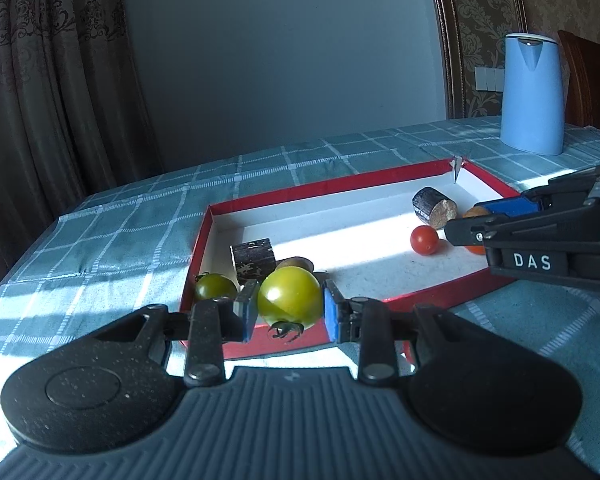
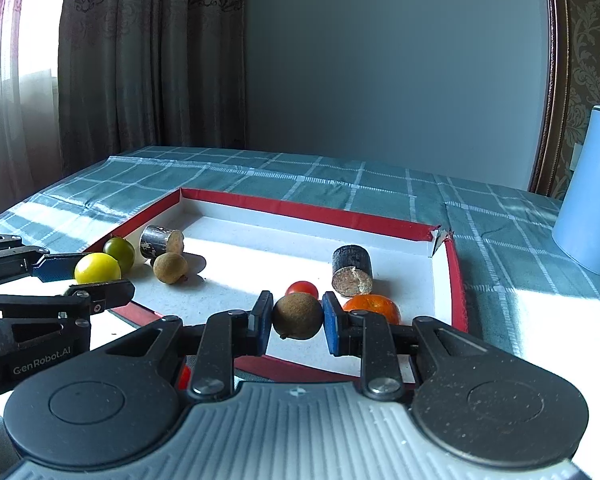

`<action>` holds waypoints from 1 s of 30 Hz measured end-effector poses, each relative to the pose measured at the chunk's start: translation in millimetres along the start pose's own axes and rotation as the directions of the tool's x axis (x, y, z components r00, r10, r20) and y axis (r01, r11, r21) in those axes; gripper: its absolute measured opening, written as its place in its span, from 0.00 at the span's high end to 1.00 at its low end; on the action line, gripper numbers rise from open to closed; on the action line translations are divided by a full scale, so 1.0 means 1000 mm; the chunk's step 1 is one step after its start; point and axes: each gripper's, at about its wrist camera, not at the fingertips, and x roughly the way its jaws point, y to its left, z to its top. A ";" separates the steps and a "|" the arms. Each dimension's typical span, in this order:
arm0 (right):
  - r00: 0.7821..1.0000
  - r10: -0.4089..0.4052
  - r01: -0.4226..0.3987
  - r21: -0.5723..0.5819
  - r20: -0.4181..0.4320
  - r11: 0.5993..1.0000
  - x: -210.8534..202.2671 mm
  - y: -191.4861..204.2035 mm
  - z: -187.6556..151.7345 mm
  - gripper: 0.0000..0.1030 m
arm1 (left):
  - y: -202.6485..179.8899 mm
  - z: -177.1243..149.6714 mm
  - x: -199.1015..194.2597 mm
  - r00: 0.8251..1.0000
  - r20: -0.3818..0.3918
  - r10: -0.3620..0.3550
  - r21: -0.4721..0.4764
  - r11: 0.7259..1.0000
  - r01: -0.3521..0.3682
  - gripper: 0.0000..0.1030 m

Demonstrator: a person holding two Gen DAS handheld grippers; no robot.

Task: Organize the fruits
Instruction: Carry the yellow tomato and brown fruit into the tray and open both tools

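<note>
- left claw pinches a yellow-green tomato over the near left corner of a red-rimmed box lid on the tabletop.
- right claw grips a brown longan above the lid's near right edge.
- inside the lid: a red cherry tomato, an orange, two dark sugarcane pieces.
- a blue kettle stands beyond the lid's far right corner.

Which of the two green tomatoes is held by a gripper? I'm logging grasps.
The larger, yellow-green tomato, clamped between the left gripper pads at the tray's near-left corner. The smaller, darker green tomato lies free in the red tray beside it.
</note>
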 end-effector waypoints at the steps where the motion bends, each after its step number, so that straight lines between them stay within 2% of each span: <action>1: 1.000 -0.002 0.002 0.003 -0.006 1.000 0.004 -0.001 0.001 0.75 | 0.000 0.002 0.003 1.000 -0.002 0.003 -0.002 1.000 -0.003 0.71; 17: 0.999 -0.018 0.018 0.007 -0.031 1.000 0.023 -0.005 0.003 0.75 | 0.003 0.013 0.025 1.000 -0.010 0.024 -0.011 1.000 -0.024 0.71; 30: 0.998 -0.047 0.048 0.001 -0.043 0.999 0.047 0.000 0.011 0.75 | 0.007 0.019 0.048 0.997 -0.051 0.057 -0.042 0.997 -0.059 0.70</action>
